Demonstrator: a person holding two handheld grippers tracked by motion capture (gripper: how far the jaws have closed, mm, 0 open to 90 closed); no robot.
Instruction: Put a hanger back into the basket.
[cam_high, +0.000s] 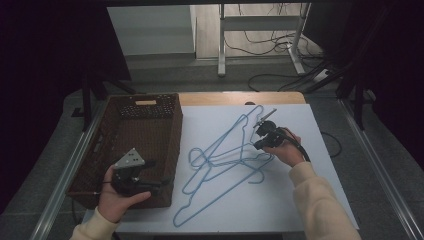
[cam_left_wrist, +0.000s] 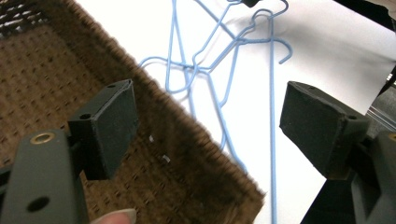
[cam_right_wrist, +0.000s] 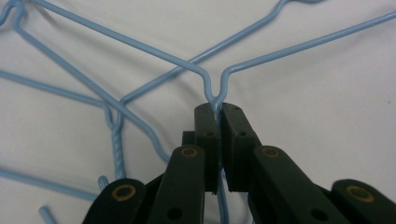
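Right gripper (cam_right_wrist: 218, 108) pinched tight on the neck of a blue wire hanger (cam_right_wrist: 212, 88) on the white table (cam_high: 320, 150); left gripper (cam_left_wrist: 210, 126) gapes wide, empty, over the basket (cam_left_wrist: 42, 93) rim

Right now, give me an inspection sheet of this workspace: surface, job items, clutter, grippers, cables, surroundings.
Surface: white tabletop with a wooden strip at its far edge.
Job's things: tangle of blue wire hangers lying flat on the white top; brown wicker basket at the left, nothing seen inside it.
Clutter: nothing seen.
Grippers: right gripper shut on the neck of one hanger; left gripper open, hovering over the basket's near corner, holding nothing.
Cables: black cable trailing from the right gripper; loose cables on the floor beyond the table.
Surroundings: metal stand legs behind the table, dark curtains at both sides.
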